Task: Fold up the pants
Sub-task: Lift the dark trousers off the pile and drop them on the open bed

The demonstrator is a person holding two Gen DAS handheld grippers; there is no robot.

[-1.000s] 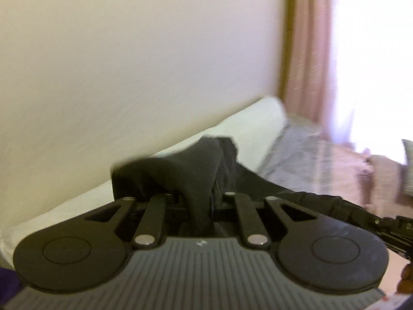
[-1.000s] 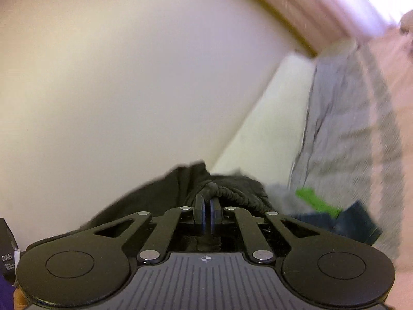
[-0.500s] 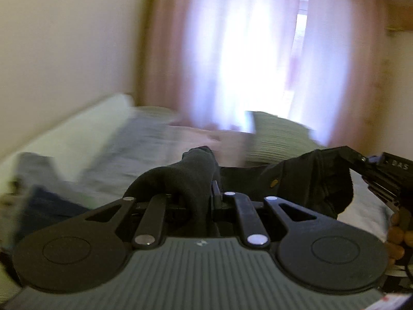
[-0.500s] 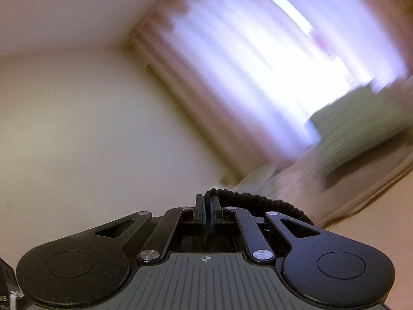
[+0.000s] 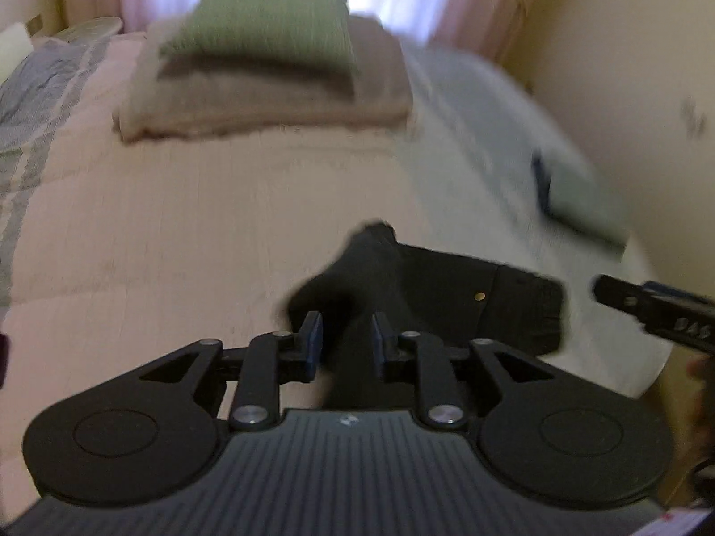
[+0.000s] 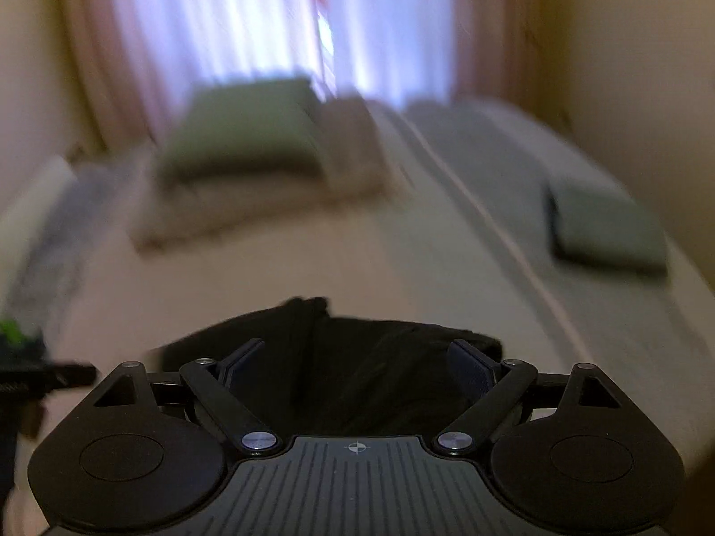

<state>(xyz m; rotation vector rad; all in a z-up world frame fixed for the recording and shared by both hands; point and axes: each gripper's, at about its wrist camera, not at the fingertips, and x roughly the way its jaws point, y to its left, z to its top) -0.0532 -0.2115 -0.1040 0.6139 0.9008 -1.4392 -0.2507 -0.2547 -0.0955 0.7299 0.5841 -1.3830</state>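
The black fabric pants (image 5: 429, 286) lie bunched on the pale pink bedcover (image 5: 187, 223). Left gripper (image 5: 344, 341): jaws parted, fabric between, not pinched. Right gripper (image 6: 357, 359): jaws wide apart. Step: laying out. Next move: spread the garment flat.

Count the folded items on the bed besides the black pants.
3: green pillow atop a beige blanket at the far end; a grey-green folded cloth along the right edge. More may be hidden.

Bed (image 5: 178, 223) w/ green pillow (image 5: 263, 18), bright curtained window (image 6: 250, 22)
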